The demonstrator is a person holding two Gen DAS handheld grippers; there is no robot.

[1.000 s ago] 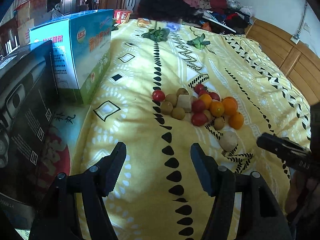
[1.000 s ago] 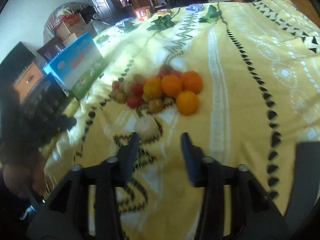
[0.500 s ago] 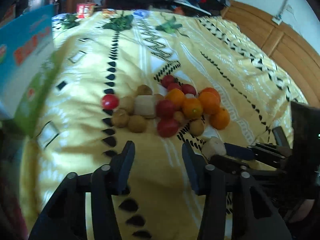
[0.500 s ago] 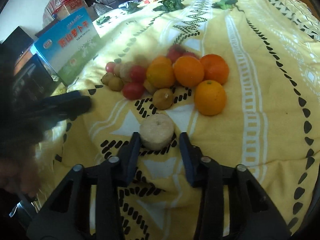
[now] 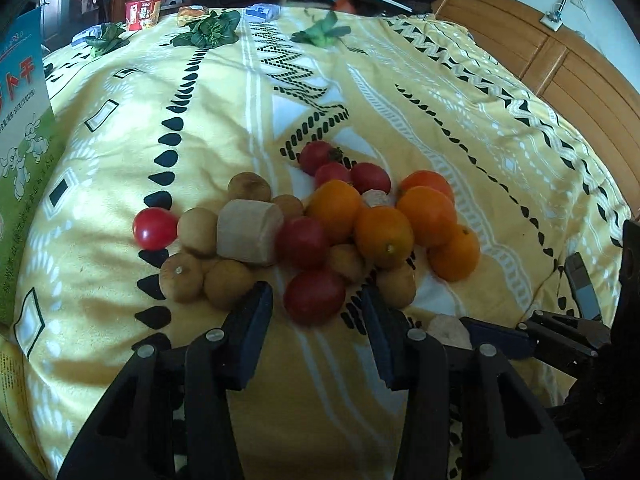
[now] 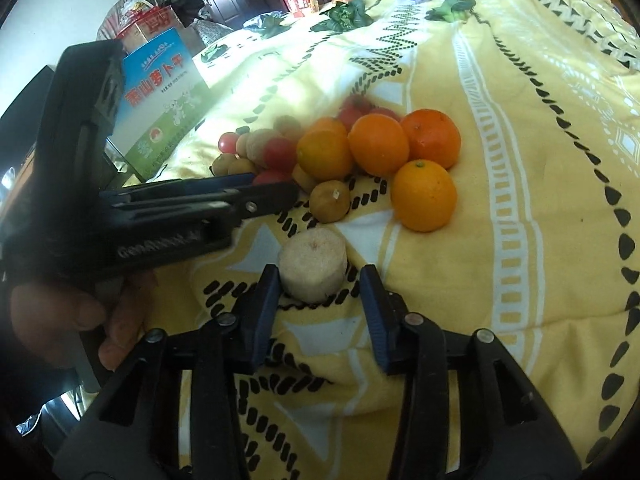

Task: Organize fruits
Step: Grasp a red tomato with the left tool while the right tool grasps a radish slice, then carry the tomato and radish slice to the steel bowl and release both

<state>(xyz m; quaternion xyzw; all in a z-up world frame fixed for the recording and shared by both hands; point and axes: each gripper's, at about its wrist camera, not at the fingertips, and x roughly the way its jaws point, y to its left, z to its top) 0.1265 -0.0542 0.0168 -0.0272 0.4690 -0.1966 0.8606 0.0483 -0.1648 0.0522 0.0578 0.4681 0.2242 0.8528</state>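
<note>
A heap of fruit lies on the yellow patterned bedspread (image 5: 360,80): several oranges (image 5: 384,236), red tomatoes (image 5: 314,296), small brown fruits (image 5: 230,284) and a pale cut chunk (image 5: 248,232). My left gripper (image 5: 316,304) is open, its fingers on either side of the nearest tomato. My right gripper (image 6: 320,284) is open around a separate pale round chunk (image 6: 312,264) lying in front of the heap; its left finger (image 6: 266,300) is close against the chunk. The left gripper's body (image 6: 180,208) also shows in the right wrist view.
A blue and green carton (image 6: 160,100) stands left of the heap on the bed. Leafy greens (image 5: 212,32) and small packets (image 5: 142,12) lie at the far end. A wooden bed frame (image 5: 560,64) runs along the right. Clothes are piled behind.
Both grippers have moved forward to the fruit. The left one now brackets the front tomato. The right one has closed in around the pale chunk.
</note>
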